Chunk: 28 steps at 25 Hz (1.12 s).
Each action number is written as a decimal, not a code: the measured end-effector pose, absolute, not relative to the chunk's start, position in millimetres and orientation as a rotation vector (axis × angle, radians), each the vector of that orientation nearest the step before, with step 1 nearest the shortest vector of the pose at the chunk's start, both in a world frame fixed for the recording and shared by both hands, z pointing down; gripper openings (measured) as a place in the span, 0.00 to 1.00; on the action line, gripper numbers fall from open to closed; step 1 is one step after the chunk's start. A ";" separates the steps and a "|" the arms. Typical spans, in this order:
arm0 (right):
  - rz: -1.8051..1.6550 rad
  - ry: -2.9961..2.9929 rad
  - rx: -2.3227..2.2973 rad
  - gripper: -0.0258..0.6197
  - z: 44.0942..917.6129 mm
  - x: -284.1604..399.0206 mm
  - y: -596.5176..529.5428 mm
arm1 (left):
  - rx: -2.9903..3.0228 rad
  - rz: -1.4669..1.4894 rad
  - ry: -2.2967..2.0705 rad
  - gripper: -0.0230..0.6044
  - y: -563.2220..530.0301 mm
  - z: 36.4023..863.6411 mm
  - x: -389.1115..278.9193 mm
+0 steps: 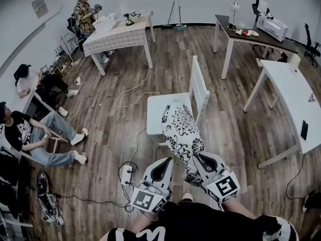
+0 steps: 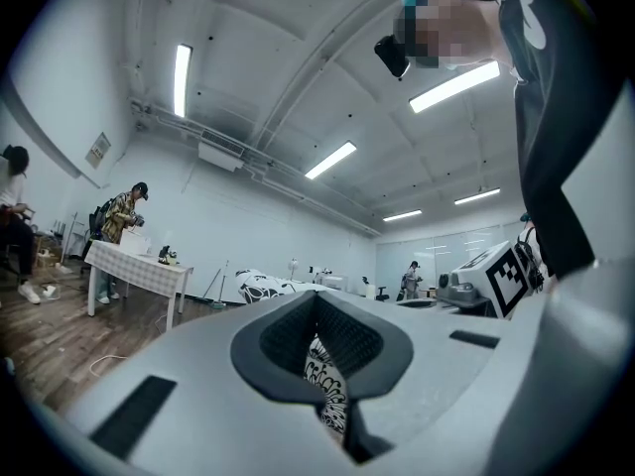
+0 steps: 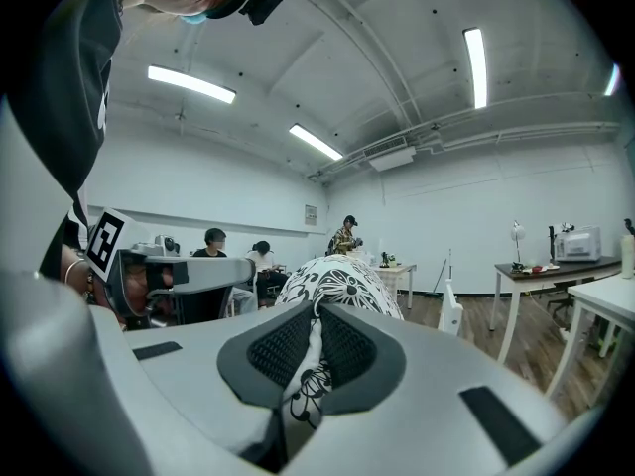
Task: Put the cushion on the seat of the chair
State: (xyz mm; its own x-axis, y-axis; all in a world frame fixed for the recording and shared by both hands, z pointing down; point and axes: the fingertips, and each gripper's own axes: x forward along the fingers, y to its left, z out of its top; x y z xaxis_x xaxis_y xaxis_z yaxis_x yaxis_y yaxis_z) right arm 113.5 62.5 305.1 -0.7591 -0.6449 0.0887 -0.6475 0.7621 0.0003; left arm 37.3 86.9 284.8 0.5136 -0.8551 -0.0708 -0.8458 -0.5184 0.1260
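Cushion (image 1: 181, 129), long axis toward chair (image 1: 199, 87) (white), near end gripped

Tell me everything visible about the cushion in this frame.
The cushion is soft-looking white fabric printed with black flowers. It stretches forward, off the floor, its near edge pinched in the left claw and the right claw. Its far end reaches over the white chair seat; whether it touches there is unclear.
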 end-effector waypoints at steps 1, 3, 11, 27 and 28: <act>0.057 -2.869 1.057 0.09 307.6 114.7 59.7 | 2.666 -0.181 -1.496 0.04 85.1 286.5 38.9; 0.075 -2.869 1.045 0.09 312.6 115.6 56.6 | 2.667 -0.172 -1.481 0.04 82.8 289.0 41.8; 0.092 -2.872 0.988 0.09 312.7 112.4 44.1 | 2.644 -0.175 -1.517 0.04 69.8 286.7 39.4; 0.108 -2.879 0.907 0.09 328.1 96.4 18.9 | 2.582 -0.182 -1.582 0.04 51.1 301.8 23.2; 0.104 -2.874 0.909 0.09 327.9 96.4 16.3 | 2.588 -0.188 -1.577 0.04 47.4 301.1 23.3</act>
State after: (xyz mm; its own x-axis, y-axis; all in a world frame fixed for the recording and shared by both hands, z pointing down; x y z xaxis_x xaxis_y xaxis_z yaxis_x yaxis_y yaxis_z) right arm 96.4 16.3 327.9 -0.8111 -0.5680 0.1396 -0.5766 0.8166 -0.0278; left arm 23.3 47.4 301.1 0.4542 -0.8895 -0.0506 -0.8765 -0.4563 0.1536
